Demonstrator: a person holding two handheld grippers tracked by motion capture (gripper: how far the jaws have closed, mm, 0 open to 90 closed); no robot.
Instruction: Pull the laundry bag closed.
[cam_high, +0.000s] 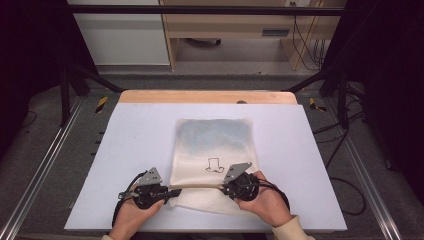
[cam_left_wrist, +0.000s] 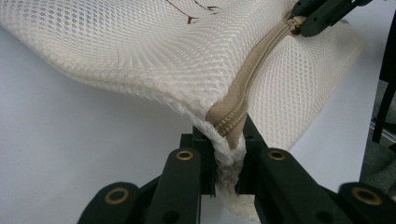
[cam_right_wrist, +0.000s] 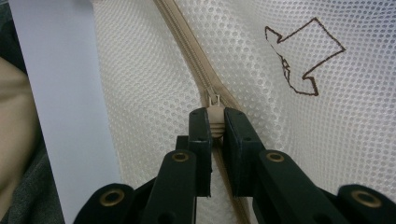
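Mesh bag on table.

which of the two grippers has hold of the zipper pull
The right gripper: its jaws pinch the zipper pull. The left gripper clamps the mesh bag at the zipper's end instead.

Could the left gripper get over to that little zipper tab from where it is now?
Probably not as things stand: the left gripper is clamped on the mesh bag at the zipper's end, and the right gripper already pinches the zipper tab, so it would have to let go first.
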